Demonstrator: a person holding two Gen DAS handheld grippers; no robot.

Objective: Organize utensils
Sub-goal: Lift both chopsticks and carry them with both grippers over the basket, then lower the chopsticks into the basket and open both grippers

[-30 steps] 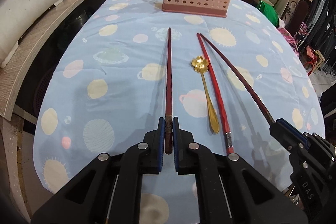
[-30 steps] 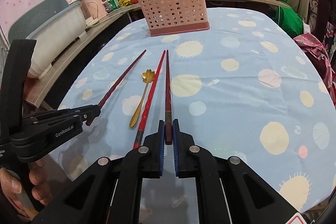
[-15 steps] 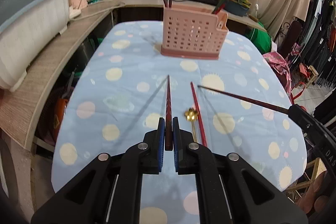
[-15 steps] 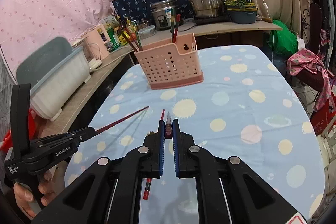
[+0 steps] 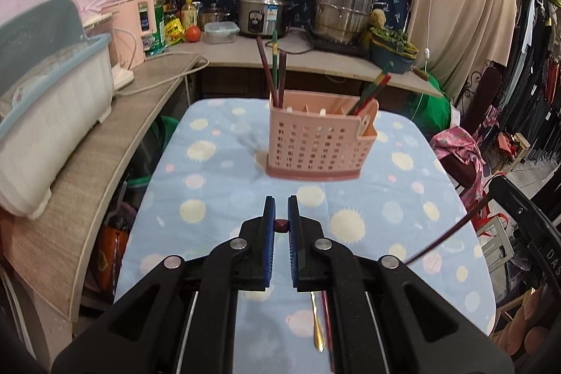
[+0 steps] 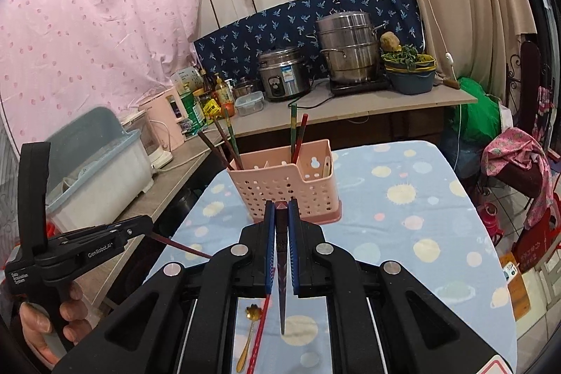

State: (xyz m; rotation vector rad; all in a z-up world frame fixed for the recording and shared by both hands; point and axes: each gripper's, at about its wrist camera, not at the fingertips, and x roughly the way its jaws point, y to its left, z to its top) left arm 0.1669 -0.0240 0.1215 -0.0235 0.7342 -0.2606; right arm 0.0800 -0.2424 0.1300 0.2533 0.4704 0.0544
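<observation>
Both chopsticks now ride above the table, left gripper [image 5: 279, 226] and right gripper [image 6: 281, 226] each clamped on one for insertion into the holder [image 5: 317, 144].

Both chopsticks, flat on the cloth [image 5: 217, 198] a second ago, are now lifted clear: one in the left gripper [image 5: 281, 226], one in the right gripper [image 6: 281, 219]. Both views now face the basket [image 5: 315, 146] from higher.
</observation>
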